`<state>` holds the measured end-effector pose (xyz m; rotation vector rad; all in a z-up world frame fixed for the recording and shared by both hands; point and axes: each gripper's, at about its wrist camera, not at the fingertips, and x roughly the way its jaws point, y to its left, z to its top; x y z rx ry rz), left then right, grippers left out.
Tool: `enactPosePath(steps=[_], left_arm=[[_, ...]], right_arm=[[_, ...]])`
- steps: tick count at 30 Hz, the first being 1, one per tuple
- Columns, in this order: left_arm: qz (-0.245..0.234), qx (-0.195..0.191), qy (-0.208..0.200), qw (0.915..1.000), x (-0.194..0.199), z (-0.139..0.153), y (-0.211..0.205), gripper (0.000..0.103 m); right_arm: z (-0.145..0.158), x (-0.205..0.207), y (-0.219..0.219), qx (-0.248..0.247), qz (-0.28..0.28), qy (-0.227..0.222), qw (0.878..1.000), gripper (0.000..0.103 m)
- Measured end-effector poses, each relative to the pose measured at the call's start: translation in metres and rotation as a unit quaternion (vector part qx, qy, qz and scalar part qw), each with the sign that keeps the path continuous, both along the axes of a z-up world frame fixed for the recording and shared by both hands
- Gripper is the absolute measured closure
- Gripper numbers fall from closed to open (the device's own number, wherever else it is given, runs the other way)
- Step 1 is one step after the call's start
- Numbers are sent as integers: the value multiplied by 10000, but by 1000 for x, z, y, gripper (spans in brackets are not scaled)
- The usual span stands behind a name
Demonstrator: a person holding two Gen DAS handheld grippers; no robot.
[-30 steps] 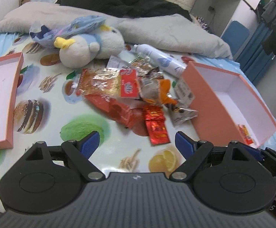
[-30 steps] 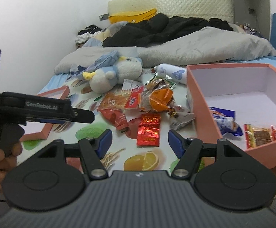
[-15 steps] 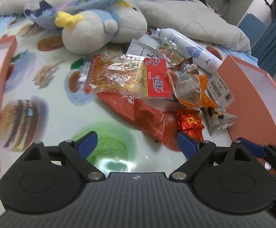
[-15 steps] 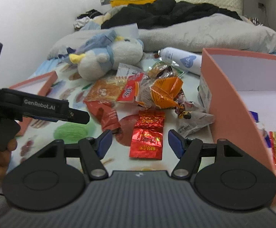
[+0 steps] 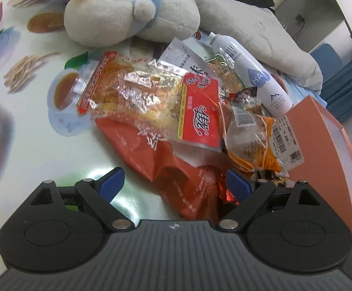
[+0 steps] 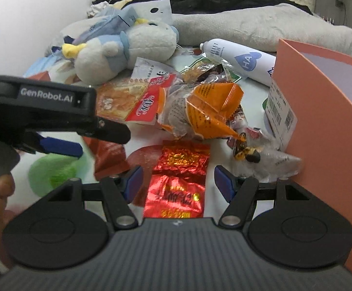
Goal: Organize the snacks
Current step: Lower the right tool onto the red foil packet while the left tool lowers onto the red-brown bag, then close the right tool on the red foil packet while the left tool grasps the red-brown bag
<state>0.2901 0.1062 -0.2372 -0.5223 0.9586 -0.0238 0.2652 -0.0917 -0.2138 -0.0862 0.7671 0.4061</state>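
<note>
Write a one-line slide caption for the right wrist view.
Open right tool poised over a shiny red foil packet, beside the pink box, with the left tool alongside.

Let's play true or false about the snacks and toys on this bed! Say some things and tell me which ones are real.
1. The right tongs are open above a shiny red foil packet. True.
2. The left tongs are squeezing the plush toy. False: they are open over a dark red snack bag, and the toy lies farther back.
3. A white bottle with a blue heart lies on its side. True.
4. The orange snack bag is inside the pink box. False: it lies in the pile beside the box.
5. The plush toy has a yellow beak. True.
</note>
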Motion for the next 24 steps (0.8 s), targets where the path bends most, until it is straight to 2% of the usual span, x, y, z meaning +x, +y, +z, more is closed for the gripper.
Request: enactPosePath(steps=[8,10,12,18,22,24], left_arm=[[77,224,-19,9997,7,-2,-1,11],[165,215,29,9996,10,-2,0,12],[155,327,52,9993,12,-2,-3,13],[70,763,111,9970,11,0,-12,25],[-19,679,152,9976,5,3,-12,34],[-46,619,167,9979,0,4,-12,34]], right_arm=[[-15,9,9,-186,-132,18,9997,37],[-14,9,10,-176,-55,0,9998,44],[-13,9,12,-218,-6,-14,9998,46],[-10,2,17,-136,275,105,9995,46],[-9,-10,20,-124,363,153,9991,46],[-8,-16,19,-152,370,162,9991,46]])
